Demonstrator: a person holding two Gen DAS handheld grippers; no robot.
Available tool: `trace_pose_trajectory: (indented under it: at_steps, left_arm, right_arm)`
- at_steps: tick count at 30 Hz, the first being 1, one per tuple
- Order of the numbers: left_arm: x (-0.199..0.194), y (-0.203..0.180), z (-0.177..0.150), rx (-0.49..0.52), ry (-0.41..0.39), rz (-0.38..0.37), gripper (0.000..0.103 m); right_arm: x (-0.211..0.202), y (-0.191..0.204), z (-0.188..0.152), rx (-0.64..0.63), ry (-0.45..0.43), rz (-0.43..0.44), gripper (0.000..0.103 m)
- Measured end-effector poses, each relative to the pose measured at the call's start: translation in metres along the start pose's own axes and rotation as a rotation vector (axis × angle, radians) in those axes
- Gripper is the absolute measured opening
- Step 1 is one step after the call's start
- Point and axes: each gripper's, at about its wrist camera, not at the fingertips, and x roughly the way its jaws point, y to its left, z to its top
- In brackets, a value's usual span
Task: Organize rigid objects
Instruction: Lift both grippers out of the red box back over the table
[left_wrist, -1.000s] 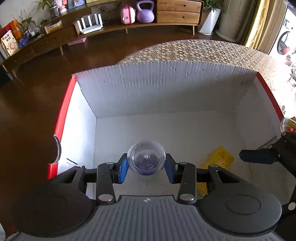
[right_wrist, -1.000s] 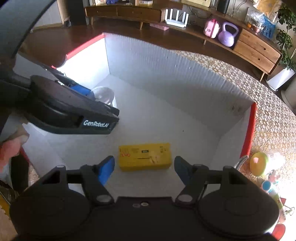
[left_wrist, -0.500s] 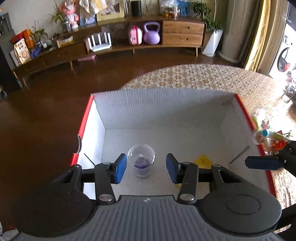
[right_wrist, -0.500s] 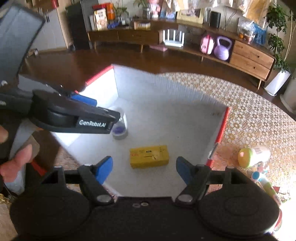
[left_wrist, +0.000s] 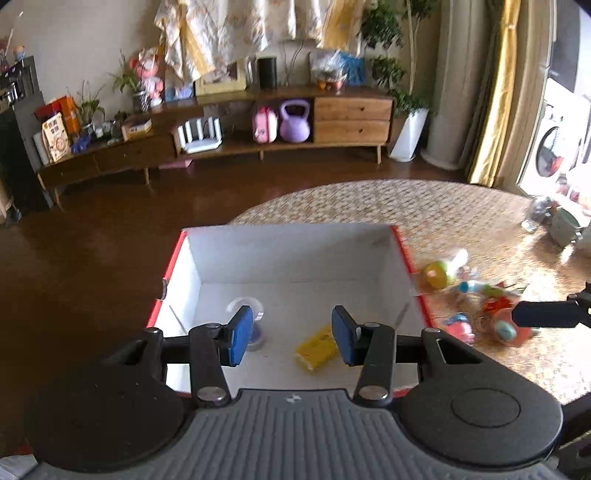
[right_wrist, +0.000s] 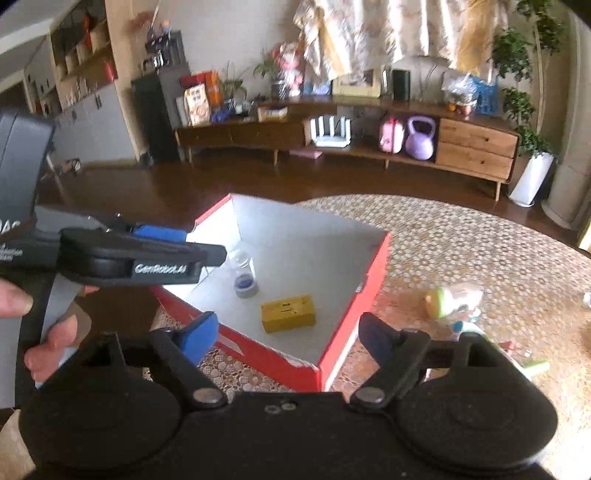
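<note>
Left gripper (left_wrist: 291, 339) and right gripper (right_wrist: 286, 336) both gape empty, the right's jaws just widening. At frame centre, the clear cup (right_wrist: 245, 278) (half hidden behind a pad in the left view) and yellow box (right_wrist: 288, 313) lie inside the red-edged box (right_wrist: 266, 354); toys (left_wrist: 476, 306) at right are blurred.

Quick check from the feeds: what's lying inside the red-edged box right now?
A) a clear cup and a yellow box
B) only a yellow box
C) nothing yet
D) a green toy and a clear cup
A: the clear cup and the yellow box both sit apart on the floor of the red-edged box.
</note>
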Motion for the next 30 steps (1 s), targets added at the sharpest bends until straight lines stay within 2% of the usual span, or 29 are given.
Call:
trace_pose_trajectory:
  at_steps: [3,7,14,16,21,25,30]
  left_arm:
    - [-0.015,-0.015,-0.005,0.002,-0.027,-0.023,0.046]
    - [-0.03,-0.035,-0.015,0.002,-0.058,-0.047,0.064]
    - [-0.041,-0.068,-0.037,0.002,-0.079,-0.076,0.066]
    - [-0.042,-0.077,-0.043,0.001,-0.085,-0.081,0.076]
    - [-0.04,-0.095,-0.055,0.01,-0.096,-0.093,0.077]
    - [-0.037,-0.107,-0.064,0.008,-0.107,-0.106,0.082]
    - [-0.025,-0.127,-0.072,0.014,-0.12,-0.133,0.082]
  right_arm:
    - [-0.016,-0.006,-0.008,0.013,-0.024,-0.013,0.085]
    - [-0.037,-0.023,-0.02,0.05,-0.06,-0.034,0.089]
    - [-0.069,-0.06,-0.056,0.099,-0.116,-0.073,0.1]
    - [-0.076,-0.07,-0.064,0.105,-0.125,-0.084,0.102]
    - [-0.088,-0.093,-0.086,0.13,-0.14,-0.108,0.102]
    - [-0.091,-0.101,-0.1,0.102,-0.142,-0.125,0.102]
    - [-0.086,-0.115,-0.114,0.075,-0.122,-0.135,0.102]
